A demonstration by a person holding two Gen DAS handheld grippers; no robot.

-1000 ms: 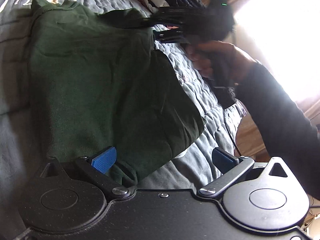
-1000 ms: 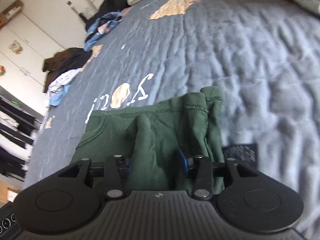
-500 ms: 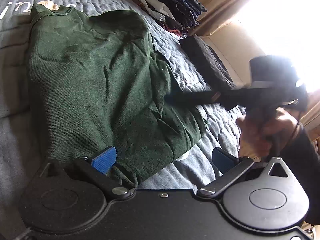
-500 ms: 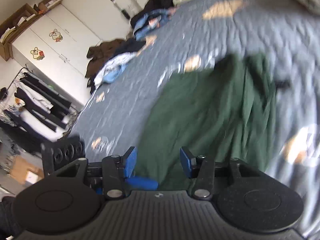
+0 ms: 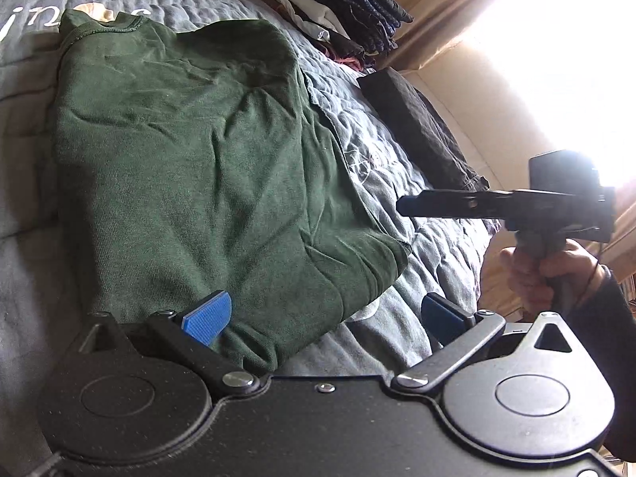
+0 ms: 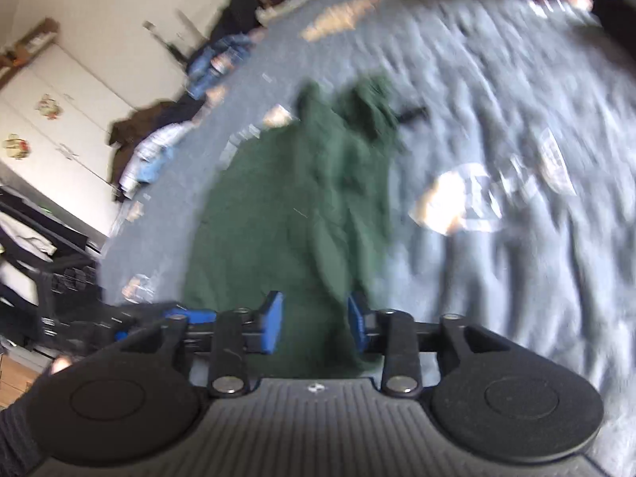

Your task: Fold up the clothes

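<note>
With both grippers open, my left gripper (image 5: 324, 314) low at the near edge of the green shirt (image 5: 198, 159) lying partly folded on the bed (image 5: 397, 159), I risk snagging loose layers and undoing the fold.

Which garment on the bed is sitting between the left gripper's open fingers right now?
The green shirt, spread on the quilt; its near edge lies inside the left gripper. The folded black garment and the stacked pile lie farther off.

I am seeing only the white letters "in" showing on the grey quilt (image 5: 24, 43) beside the green shirt (image 5: 190, 167).
</note>
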